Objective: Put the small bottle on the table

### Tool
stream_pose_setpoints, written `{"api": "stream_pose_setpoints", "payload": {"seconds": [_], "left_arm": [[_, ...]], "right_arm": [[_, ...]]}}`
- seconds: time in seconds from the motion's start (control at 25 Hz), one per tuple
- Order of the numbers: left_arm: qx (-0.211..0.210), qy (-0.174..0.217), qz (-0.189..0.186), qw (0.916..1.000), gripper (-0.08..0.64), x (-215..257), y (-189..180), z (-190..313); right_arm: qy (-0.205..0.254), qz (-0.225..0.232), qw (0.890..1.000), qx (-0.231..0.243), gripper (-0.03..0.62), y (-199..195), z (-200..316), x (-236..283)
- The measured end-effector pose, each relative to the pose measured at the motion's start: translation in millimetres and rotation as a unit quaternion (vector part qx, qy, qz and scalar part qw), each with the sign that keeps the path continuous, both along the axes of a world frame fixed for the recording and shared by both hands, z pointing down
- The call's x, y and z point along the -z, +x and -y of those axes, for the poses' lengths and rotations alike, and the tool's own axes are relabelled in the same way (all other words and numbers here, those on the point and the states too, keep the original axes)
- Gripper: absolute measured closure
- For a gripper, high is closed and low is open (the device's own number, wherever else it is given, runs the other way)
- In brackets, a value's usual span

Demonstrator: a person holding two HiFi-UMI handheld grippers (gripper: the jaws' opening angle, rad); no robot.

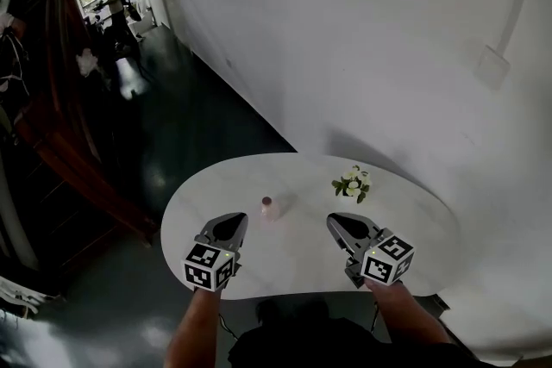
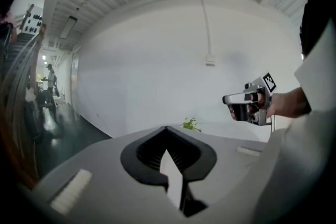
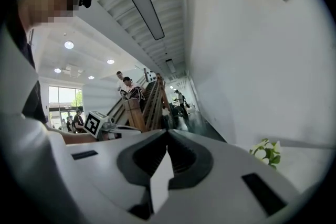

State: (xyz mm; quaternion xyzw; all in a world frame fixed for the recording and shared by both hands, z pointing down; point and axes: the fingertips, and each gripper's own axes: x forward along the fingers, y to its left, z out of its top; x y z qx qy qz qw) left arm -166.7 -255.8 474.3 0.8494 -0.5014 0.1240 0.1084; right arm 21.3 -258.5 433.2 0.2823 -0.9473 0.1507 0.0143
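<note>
Standing on the white oval table (image 1: 293,258), the small pale bottle (image 1: 267,206) risked toppling if brushed; left gripper (image 1: 235,220) and right gripper (image 1: 338,222) hovered near, closed, empty.

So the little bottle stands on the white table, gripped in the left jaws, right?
Not gripped. The little bottle stands on the white table by itself, apart from the left gripper, whose jaws are shut on nothing. The head view shows the gap between bottle and gripper.
</note>
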Motion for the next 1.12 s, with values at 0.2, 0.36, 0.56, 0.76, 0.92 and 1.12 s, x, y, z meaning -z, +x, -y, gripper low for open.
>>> {"api": "stream_pose_setpoints", "payload": {"seconds": [0.2,0.36,0.56,0.76,0.92,1.12], "left_arm": [[0.054,0.03,-0.016,0.9979,0.549,24,36,-15],[0.066,0.058,-0.039,0.9954,0.549,38,59,-23],[0.073,0.055,-0.044,0.9948,0.549,40,65,-20],[0.081,0.061,-0.036,0.9942,0.549,44,56,-17],[0.09,0.059,-0.04,0.9934,0.549,48,43,-9],[0.084,0.063,-0.035,0.9939,0.548,51,32,0]], "right_arm": [[0.01,0.008,1.0,0.02,0.581,43,-9,11],[0.03,0.014,0.999,0.017,0.581,62,-10,25],[0.038,0.015,0.999,0.024,0.581,71,-10,26],[0.055,0.001,0.998,0.026,0.581,70,-6,29],[0.077,-0.001,0.997,0.026,0.581,59,0,43],[0.09,-0.019,0.995,0.028,0.581,45,5,47]]}}
